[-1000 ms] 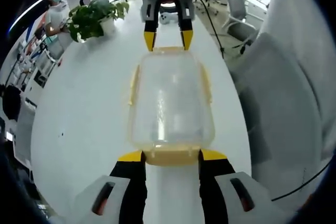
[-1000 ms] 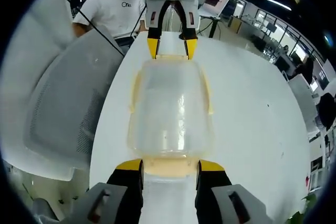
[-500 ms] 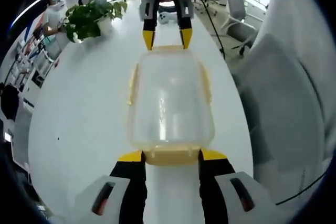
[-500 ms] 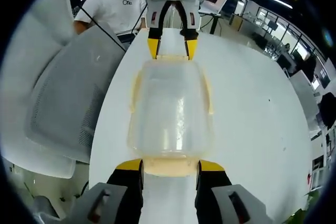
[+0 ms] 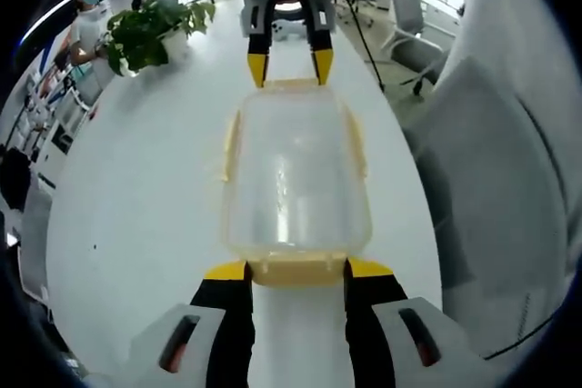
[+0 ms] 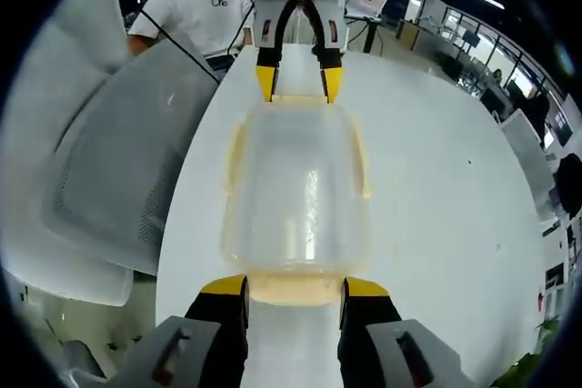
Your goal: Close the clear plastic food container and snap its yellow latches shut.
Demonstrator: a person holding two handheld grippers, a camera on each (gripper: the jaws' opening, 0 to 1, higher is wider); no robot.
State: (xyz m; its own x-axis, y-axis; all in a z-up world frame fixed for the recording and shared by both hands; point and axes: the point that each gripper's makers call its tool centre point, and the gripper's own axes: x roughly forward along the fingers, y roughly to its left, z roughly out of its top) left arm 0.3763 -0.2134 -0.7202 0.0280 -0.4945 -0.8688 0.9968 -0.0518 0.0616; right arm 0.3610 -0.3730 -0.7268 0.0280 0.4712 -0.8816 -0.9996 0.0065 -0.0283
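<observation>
clear container [image 5: 296,179] lidded (yellow latches [image 5: 293,270]), both tools spread wide at its ends

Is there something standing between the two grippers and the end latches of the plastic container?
Nothing visible does. The left gripper already sits at the yellow end latch nearest it, its jaws open on either side. The right gripper stands the same way at the far end of the clear container, on the white table.

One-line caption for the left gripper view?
Left gripper and right gripper flank the end latches of a clear plastic food container on a white table.
</observation>
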